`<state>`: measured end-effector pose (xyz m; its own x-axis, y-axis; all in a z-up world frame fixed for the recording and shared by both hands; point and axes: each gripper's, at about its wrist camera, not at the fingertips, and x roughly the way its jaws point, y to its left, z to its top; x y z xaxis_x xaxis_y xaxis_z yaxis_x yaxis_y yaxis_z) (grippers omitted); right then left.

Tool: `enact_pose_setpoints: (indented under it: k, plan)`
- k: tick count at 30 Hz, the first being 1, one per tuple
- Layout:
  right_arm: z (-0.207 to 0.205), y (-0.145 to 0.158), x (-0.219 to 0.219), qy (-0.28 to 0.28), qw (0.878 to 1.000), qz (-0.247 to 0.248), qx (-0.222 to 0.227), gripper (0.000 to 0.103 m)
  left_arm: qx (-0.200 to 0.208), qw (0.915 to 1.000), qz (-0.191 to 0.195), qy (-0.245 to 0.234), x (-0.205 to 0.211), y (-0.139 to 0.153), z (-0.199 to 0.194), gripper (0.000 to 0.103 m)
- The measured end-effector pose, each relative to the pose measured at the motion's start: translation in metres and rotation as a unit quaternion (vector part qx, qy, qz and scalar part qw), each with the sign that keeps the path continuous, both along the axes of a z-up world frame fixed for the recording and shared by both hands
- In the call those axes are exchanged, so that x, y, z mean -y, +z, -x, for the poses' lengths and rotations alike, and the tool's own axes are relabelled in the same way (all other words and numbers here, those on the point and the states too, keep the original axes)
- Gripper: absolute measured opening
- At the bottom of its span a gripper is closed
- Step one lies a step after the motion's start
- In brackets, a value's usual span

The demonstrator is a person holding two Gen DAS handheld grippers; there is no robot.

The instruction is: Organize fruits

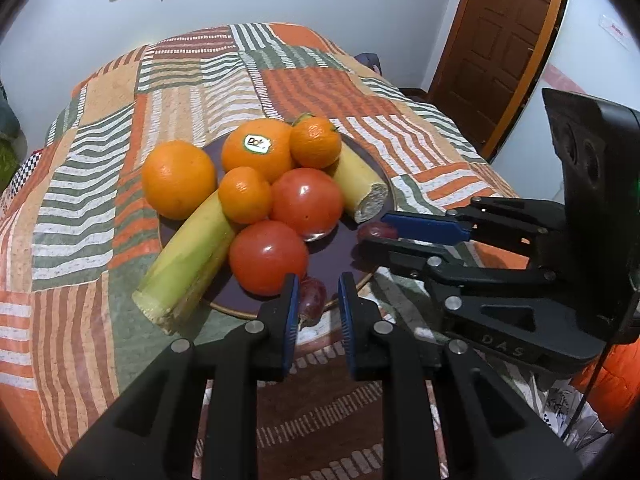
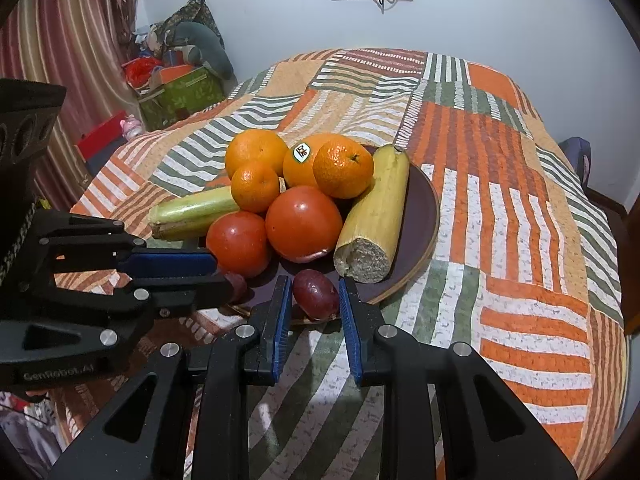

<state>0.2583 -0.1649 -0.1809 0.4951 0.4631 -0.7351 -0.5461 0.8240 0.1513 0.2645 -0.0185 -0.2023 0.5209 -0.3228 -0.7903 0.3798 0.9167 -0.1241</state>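
Grapes pinched at the plate's near edge, one per tool.

Left tool (image 1: 318,300) is clamped on a small reddish grape (image 1: 312,298) at the near rim of the dark plate (image 2: 434,208), and the right tool (image 2: 314,300) is clamped on another grape (image 2: 315,294) just beside it, both angled steeply down over the quilted bed (image 2: 520,220). I'd guess these handle light, soft and slick, so easy to squish or pop out; hold across the fat middle, gently. Oranges (image 1: 179,179), tomatoes (image 1: 307,203) and two corn-looking husks (image 1: 188,258) are piled behind, touching each other.
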Motion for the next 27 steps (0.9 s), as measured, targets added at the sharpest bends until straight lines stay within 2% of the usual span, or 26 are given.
enact_pose_setpoints:
  k: [9, 13, 15, 21, 27]
  plan:
    - [-0.002, -0.003, 0.000, 0.004, 1.000, -0.006, -0.013, 0.024, -0.006, 0.9999, 0.003, 0.010, -0.006, -0.001, 0.002, 0.023]
    - [-0.001, 0.000, 0.001, -0.010, 1.000, -0.004, -0.003, 0.041, 0.003, 0.9996, 0.002, 0.030, -0.014, 0.003, 0.004, 0.023]
    - [0.000, 0.005, 0.003, -0.011, 1.000, -0.006, 0.003, 0.041, 0.011, 0.9993, 0.003, 0.036, -0.018, 0.006, 0.006, 0.023]
    - [0.009, 0.025, 0.009, -0.022, 0.999, -0.012, 0.026, 0.041, 0.048, 0.9971, 0.004, 0.060, -0.026, 0.027, 0.016, 0.023]
    - [0.030, 0.066, 0.017, -0.043, 0.996, -0.027, 0.073, 0.041, 0.105, 0.9909, 0.016, 0.083, -0.034, 0.070, 0.040, 0.023]
